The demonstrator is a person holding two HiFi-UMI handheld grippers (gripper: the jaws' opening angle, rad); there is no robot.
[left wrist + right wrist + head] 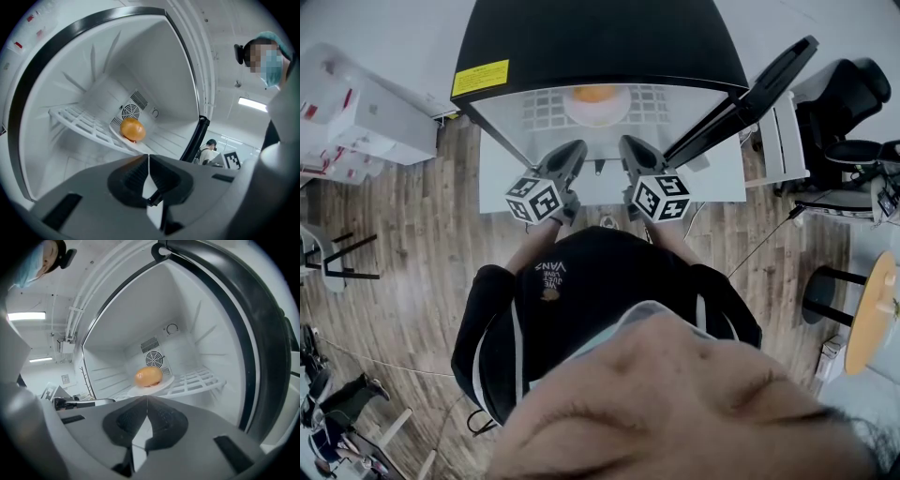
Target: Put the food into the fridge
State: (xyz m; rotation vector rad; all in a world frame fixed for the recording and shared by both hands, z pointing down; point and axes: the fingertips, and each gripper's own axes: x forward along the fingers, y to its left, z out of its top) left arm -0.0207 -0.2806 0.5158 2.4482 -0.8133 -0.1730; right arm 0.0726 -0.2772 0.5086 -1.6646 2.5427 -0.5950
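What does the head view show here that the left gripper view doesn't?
Head view only: the yellow label on the fridge, the wooden floor, the marker cube on the left claw. Left gripper view only: the fan grille on the back wall, that claw's jaws shut and empty. Both: the orange food on a white plate on the wire shelf.

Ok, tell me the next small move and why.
Probably bring the right gripper to the open black fridge door to push it shut: the round orange food already sits on the white plate inside; the left gripper is shut and empty too.
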